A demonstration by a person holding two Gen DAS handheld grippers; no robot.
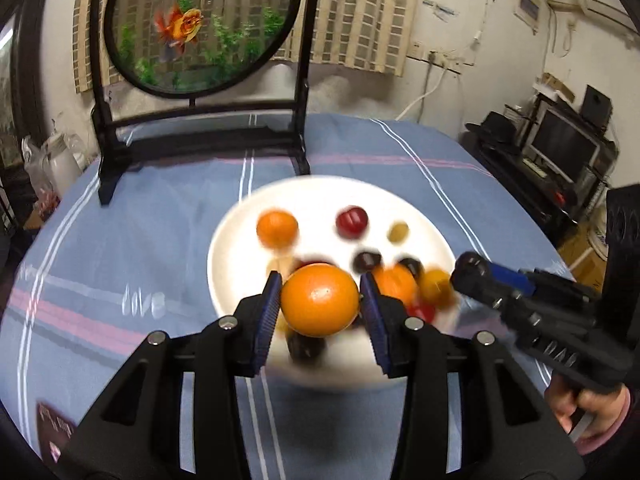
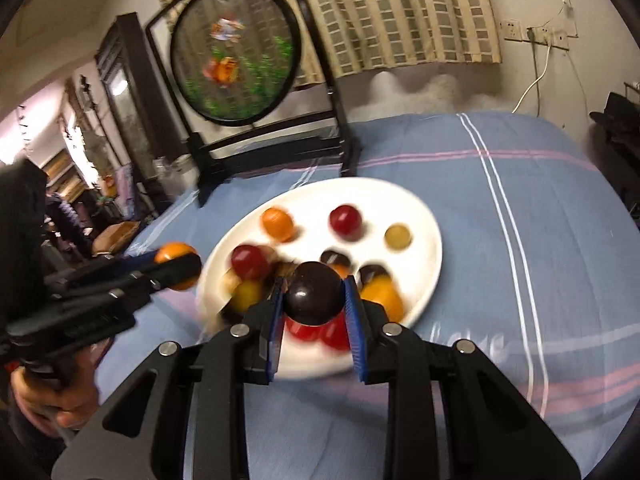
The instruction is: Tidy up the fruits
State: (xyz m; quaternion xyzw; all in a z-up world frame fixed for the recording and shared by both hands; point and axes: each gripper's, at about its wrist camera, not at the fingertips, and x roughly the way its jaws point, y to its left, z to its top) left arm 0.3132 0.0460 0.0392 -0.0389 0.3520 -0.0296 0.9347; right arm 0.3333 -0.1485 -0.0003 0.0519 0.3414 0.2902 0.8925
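Already both grippers carry fruit above the plate's [image 1: 236,240] near rim: the left gripper [image 1: 320,304] clamps an orange [image 1: 320,306], the right gripper [image 2: 314,300] a dark plum [image 2: 314,294], each fruit centred between its pads, right one toward the right edge.

Fruits [image 1: 424,288] on the plate [image 1: 240,216] are motion-blurred.

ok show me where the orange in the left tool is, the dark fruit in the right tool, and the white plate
orange [image 1: 319,300], left wrist view, middle of its front face.
dark fruit [image 2: 314,294], right wrist view, middle of its rounded front.
white plate [image 1: 240,220], left wrist view, bare far-left rim.
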